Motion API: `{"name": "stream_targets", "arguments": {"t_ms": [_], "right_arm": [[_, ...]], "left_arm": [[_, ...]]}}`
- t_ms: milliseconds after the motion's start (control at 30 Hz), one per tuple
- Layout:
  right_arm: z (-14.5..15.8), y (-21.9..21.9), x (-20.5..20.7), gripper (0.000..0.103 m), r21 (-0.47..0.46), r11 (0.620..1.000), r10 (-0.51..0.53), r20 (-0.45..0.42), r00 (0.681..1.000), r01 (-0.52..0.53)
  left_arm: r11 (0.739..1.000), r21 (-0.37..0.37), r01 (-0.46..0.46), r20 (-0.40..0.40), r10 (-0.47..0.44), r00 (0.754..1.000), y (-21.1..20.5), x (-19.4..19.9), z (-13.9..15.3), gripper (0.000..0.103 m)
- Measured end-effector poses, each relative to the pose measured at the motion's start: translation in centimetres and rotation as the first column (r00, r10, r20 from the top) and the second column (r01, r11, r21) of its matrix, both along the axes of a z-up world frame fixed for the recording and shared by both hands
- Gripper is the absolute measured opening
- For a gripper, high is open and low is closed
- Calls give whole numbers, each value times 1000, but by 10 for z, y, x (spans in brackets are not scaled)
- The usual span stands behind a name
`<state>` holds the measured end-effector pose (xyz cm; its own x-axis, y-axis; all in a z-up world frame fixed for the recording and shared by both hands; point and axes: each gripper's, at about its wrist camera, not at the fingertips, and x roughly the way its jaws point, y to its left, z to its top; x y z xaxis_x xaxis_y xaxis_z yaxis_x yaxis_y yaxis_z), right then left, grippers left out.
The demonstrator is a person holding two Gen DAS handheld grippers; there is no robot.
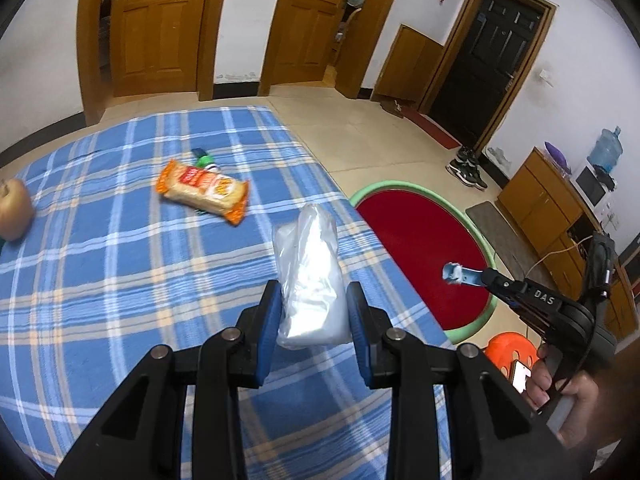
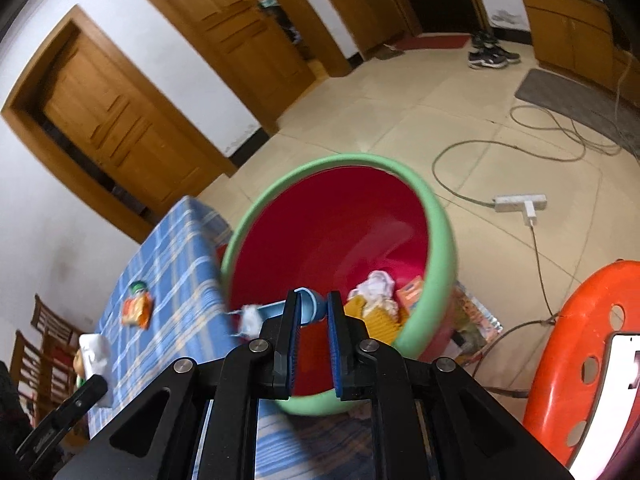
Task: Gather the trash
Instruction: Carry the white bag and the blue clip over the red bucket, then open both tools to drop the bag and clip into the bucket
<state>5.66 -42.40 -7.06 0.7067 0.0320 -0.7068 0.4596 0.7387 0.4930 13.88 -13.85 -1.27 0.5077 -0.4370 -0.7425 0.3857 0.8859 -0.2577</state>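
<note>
My left gripper (image 1: 312, 306) is shut on a crumpled clear plastic bag (image 1: 310, 276), held above the blue plaid table (image 1: 120, 280). My right gripper (image 2: 312, 312) is shut on a light blue toothbrush (image 2: 308, 308) with white fluff at its head, held over the red bin with a green rim (image 2: 340, 232). It also shows in the left wrist view (image 1: 460, 274), over the bin (image 1: 420, 248). An orange cracker packet (image 1: 202, 190) and a small green object (image 1: 204, 159) lie on the table. Trash lies inside the bin (image 2: 380, 300).
An onion (image 1: 14, 210) sits at the table's left edge. An orange stool (image 2: 580, 360) stands right of the bin. A cable and power strip (image 2: 520, 202) lie on the tiled floor. Shoes (image 1: 466, 168) and wooden cabinets (image 1: 540, 200) stand by the far wall.
</note>
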Motion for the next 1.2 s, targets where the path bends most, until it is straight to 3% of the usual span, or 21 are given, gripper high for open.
{"name": "stream_targets", "arguments": {"t_ms": [100, 233, 833, 900, 967, 1200], "right_arm": [[-5, -10, -1, 16, 14, 1000, -17, -8, 1000, 17], [-7, -19, -3, 26, 16, 999, -32, -10, 999, 33], [9, -36, -32, 26, 15, 997, -78, 32, 996, 78], [10, -38, -35, 26, 16, 997, -81, 34, 996, 80], [11, -40, -37, 26, 16, 997, -82, 35, 996, 82], [17, -35, -39, 26, 14, 998, -63, 46, 997, 63]], "left_arm": [[1000, 8, 23, 0, -23, 1000, -12, 2, -1, 33], [998, 16, 59, -6, -59, 998, -29, 6, -3, 33], [974, 33, 224, -48, -222, 974, -120, 11, -23, 33], [972, 34, 233, -41, -232, 972, -125, 12, -22, 38], [972, 39, 231, -33, -230, 973, -128, 11, -21, 51], [983, 45, 177, -37, -175, 984, -114, 20, -20, 52]]}}
